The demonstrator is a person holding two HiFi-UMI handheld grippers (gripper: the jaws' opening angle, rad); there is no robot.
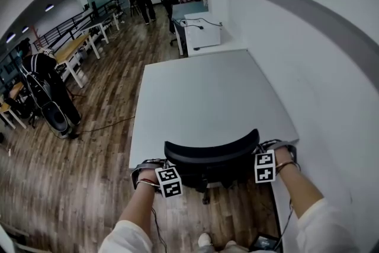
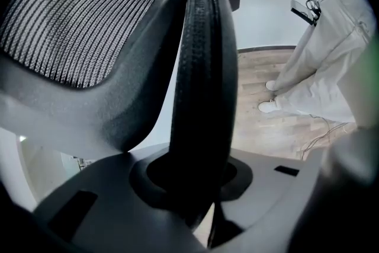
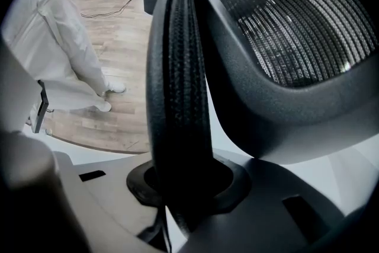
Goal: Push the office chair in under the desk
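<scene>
The black office chair (image 1: 210,157) stands at the near edge of the pale grey desk (image 1: 207,92), its curved mesh backrest facing me and its seat hidden under the desktop. My left gripper (image 1: 155,167) is shut on the backrest's left end, and my right gripper (image 1: 266,152) is shut on its right end. In the left gripper view the padded black rim (image 2: 198,80) runs straight down between the jaws of the left gripper (image 2: 195,186). The right gripper view shows the same rim (image 3: 177,80) clamped in the right gripper (image 3: 183,186), with mesh (image 3: 290,26) beside it.
A white wall (image 1: 308,50) runs along the desk's right side. A second desk (image 1: 198,29) with cables stands beyond it. Wood floor (image 1: 95,103) lies to the left, with a person and gear (image 1: 47,92) there and more tables farther back. My own legs (image 2: 320,68) stand behind the chair.
</scene>
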